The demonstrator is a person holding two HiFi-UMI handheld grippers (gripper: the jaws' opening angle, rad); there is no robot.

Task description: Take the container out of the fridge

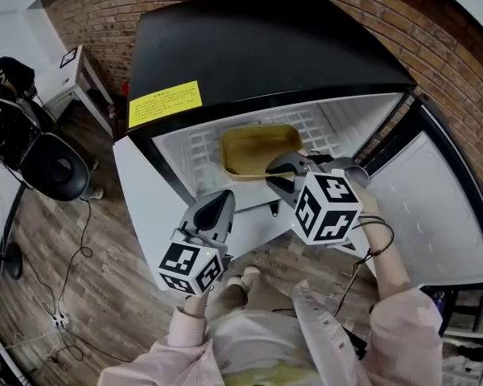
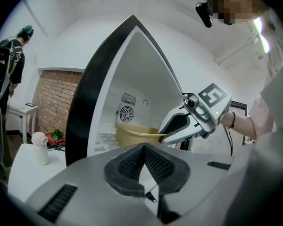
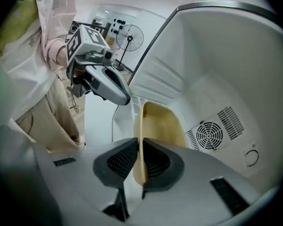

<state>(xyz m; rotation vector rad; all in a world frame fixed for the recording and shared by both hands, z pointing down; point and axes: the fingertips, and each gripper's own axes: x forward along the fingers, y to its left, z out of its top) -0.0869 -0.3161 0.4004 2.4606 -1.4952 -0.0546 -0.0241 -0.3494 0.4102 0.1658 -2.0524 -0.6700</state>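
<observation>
A tan, shallow container (image 1: 258, 147) lies on the wire shelf inside the open black-topped mini fridge (image 1: 258, 47). My right gripper (image 1: 278, 171) reaches into the fridge from the front. In the right gripper view the container's (image 3: 162, 124) near rim stands edge-on between the two pads of that gripper (image 3: 139, 147), which is shut on it. My left gripper (image 1: 217, 203) hangs lower, outside the fridge's front edge, shut with nothing in it. The left gripper view shows the closed left gripper (image 2: 144, 147) pointing at the container (image 2: 132, 135) and the right gripper (image 2: 167, 133).
The fridge door (image 1: 443, 207) stands swung open to the right. A fan grille (image 3: 210, 135) sits in the fridge's back wall. A black chair (image 1: 56, 167) and floor cables (image 1: 64, 296) are at the left, on the wooden floor. A white table (image 2: 23, 168) holds a white bottle (image 2: 39, 147).
</observation>
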